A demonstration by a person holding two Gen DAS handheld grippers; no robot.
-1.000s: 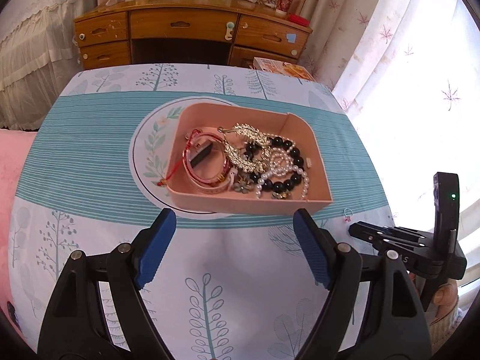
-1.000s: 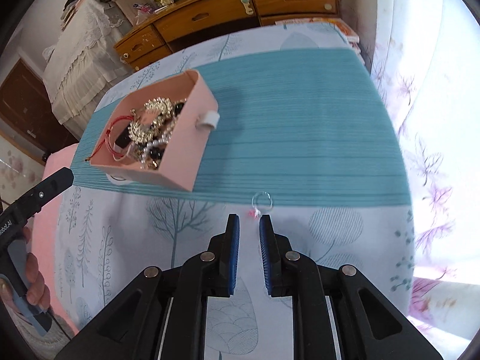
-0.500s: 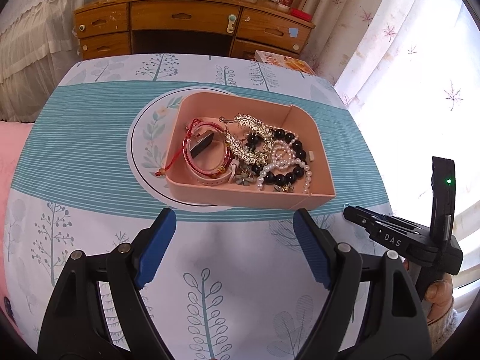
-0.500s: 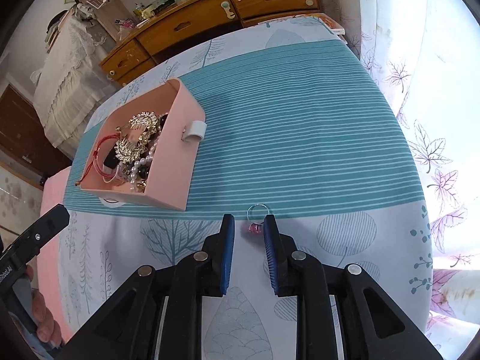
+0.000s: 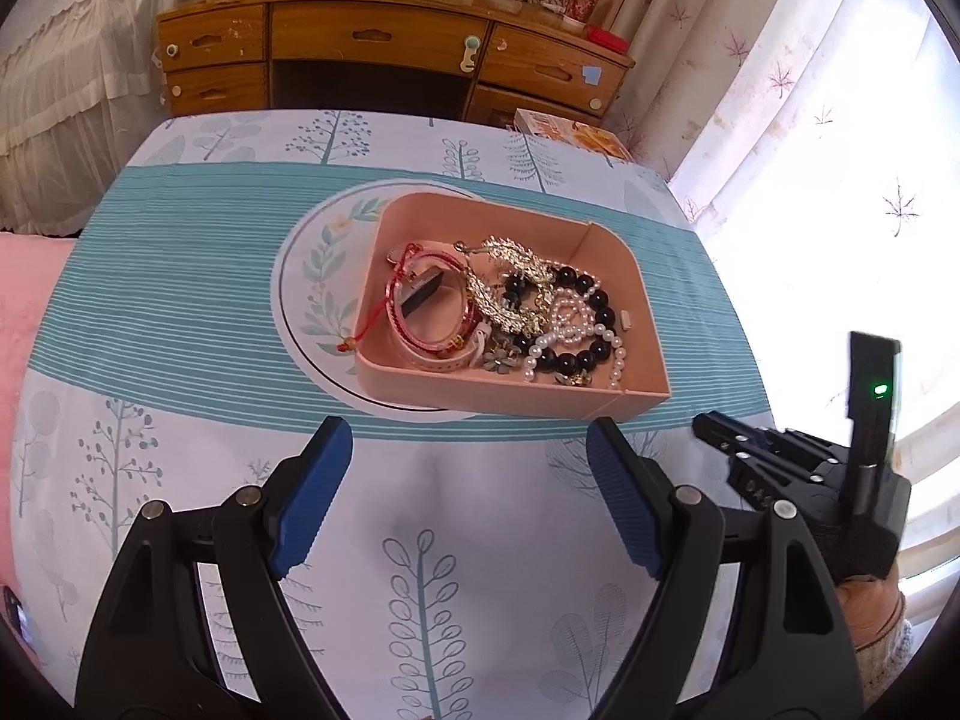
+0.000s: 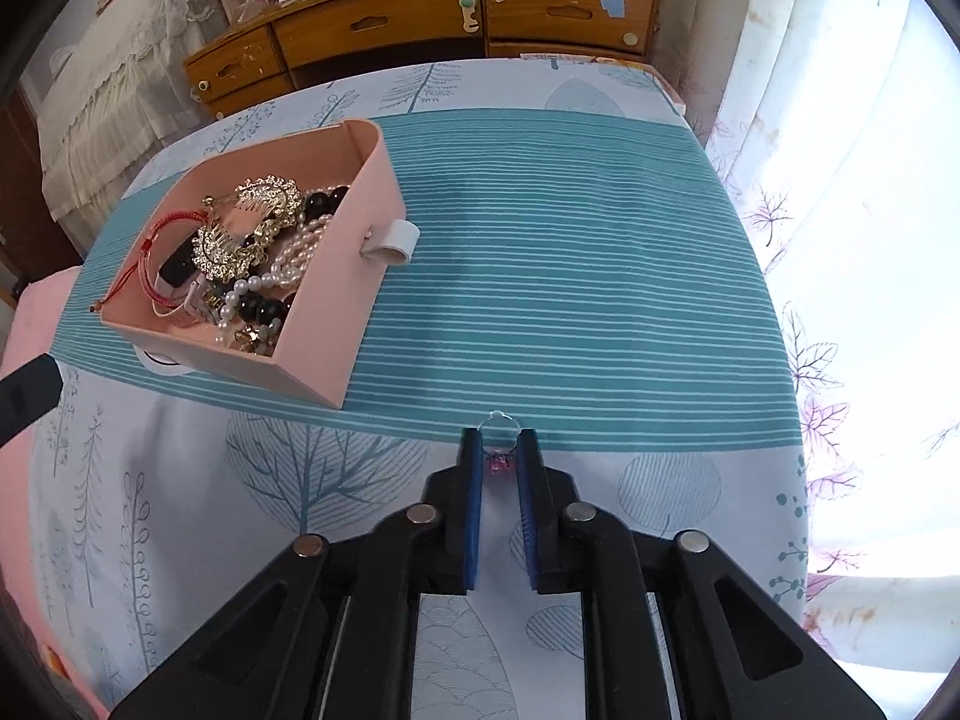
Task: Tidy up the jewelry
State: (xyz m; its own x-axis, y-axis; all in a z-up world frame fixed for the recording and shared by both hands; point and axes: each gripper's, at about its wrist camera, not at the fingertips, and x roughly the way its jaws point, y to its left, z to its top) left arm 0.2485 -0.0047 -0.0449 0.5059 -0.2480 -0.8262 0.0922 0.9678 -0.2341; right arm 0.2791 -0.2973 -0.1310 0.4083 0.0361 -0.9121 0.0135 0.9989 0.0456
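Room: bright curtains [image 6: 852, 192] on the right, a wooden dresser [image 5: 384, 54] at the back, a white bed [image 6: 102, 96] on the left.
Desk: desk [image 6: 600, 252] under a cloth with a teal striped band and pale tree prints.
Box: pink box [image 6: 336, 300] on the teal band, left of the right gripper in the right wrist view; a white loop tab sticks out of its side wall.
Contents: a red bracelet [image 5: 420, 312], black beads [image 5: 576, 324], pearls [image 5: 570, 330] and gold pieces [image 6: 252, 228] heaped together inside.
Left gripper: left gripper [image 5: 462, 498] released, jaws wide apart with nothing between them, over the pale cloth just short of the box.
Right gripper: right gripper [image 6: 498, 450] has just been closing; its blue pads are clenched on the ring, near the edge of the teal band.
Ring: thin ring [image 6: 499, 429] with a small pink stone, between the pad tips, its hoop poking out past them, well apart from the box.
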